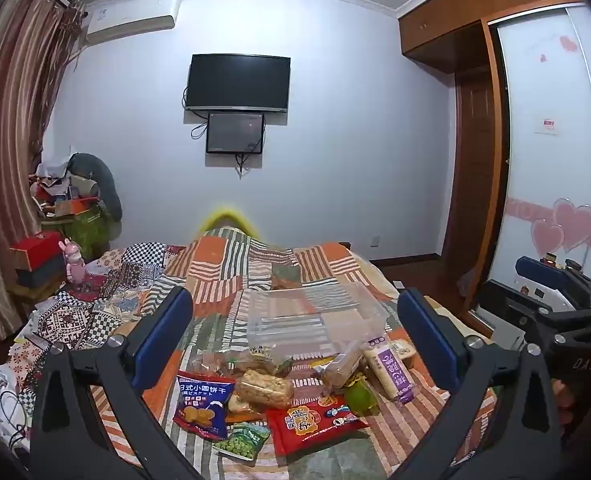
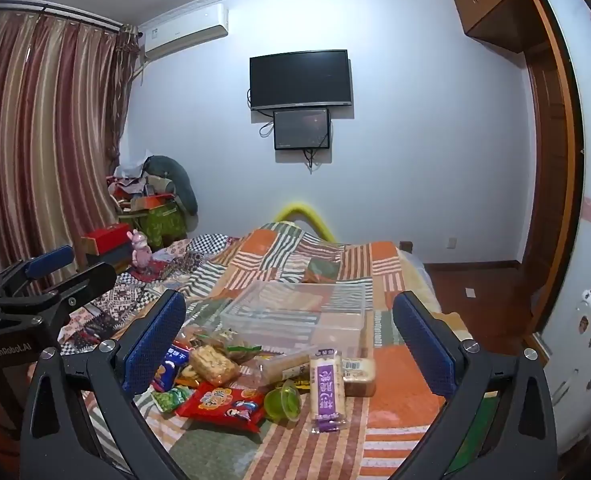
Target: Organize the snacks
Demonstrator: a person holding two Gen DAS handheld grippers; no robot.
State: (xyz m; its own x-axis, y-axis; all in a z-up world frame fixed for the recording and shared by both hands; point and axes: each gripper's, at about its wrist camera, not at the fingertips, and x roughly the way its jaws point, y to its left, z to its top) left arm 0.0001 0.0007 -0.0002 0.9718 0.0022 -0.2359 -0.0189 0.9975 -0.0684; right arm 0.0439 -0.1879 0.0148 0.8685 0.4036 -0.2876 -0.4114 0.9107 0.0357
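Both grippers were held above the patchwork striped bedspread [image 1: 255, 268], and nothing was gripped by either. The left gripper [image 1: 295, 336] was spread wide, its blue-padded fingers [image 1: 163, 336] framing the snack pile; the right gripper [image 2: 289, 340] was likewise opened wide and empty.

The snacks were heaped on the bed just in front of a clear rectangular plastic container [image 1: 315, 316]: a blue biscuit packet [image 1: 203, 404], a red flat packet [image 1: 315, 420], a small green pea bag [image 1: 243, 440], a green jelly cup [image 2: 283, 402] and a long white-and-purple wrapped bar [image 2: 327, 388], which lay nearest the right gripper.
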